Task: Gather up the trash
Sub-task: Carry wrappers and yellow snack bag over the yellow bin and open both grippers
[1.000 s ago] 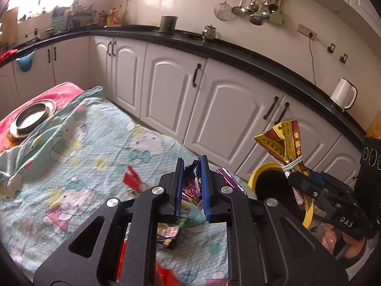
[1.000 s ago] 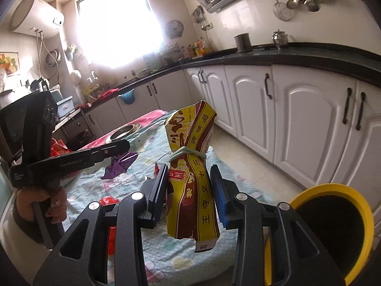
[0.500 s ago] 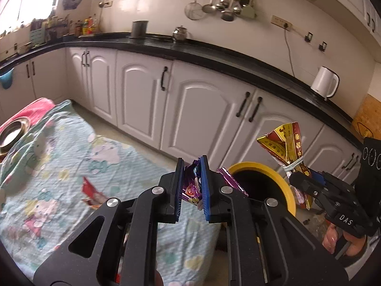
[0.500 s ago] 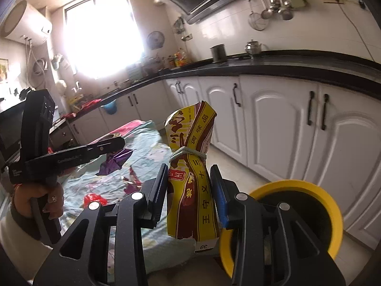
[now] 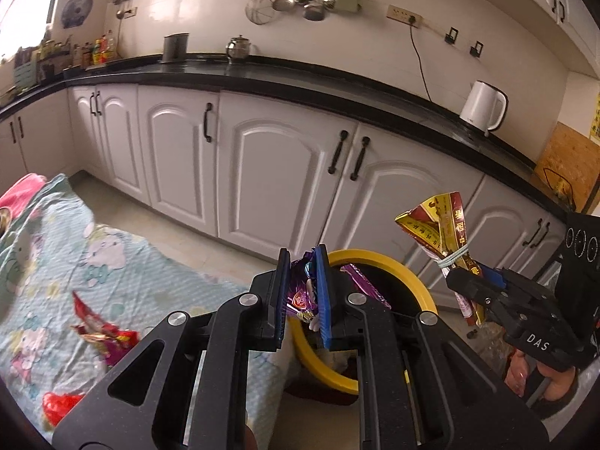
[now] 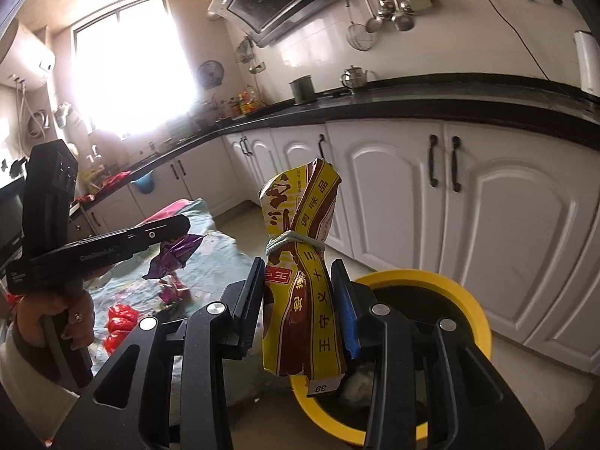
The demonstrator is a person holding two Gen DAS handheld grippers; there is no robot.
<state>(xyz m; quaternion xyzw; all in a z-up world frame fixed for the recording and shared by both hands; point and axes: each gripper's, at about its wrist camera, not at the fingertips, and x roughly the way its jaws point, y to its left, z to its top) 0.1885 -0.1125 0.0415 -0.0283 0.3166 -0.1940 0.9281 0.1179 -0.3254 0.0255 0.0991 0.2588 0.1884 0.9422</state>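
My left gripper (image 5: 302, 296) is shut on a purple foil wrapper (image 5: 300, 292) and holds it over the near rim of the yellow-rimmed trash bin (image 5: 423, 292). My right gripper (image 6: 300, 300) is shut on a yellow and brown tied snack bag (image 6: 300, 262), held upright over the bin's left rim (image 6: 465, 300). The right gripper with its bag (image 5: 446, 232) also shows at the right of the left wrist view. The left gripper with its wrapper (image 6: 172, 255) shows at the left of the right wrist view.
A table with a light blue cartoon cloth (image 5: 56, 281) lies left of the bin, with red wrappers (image 5: 101, 333) and more red trash (image 6: 120, 318) on it. White cabinets (image 5: 281, 180) under a black counter run behind. A white kettle (image 5: 482, 107) stands on the counter.
Both grippers have swung from over the table toward the bin, each keeping its hold. The bin is now closer and directly under the held trash.
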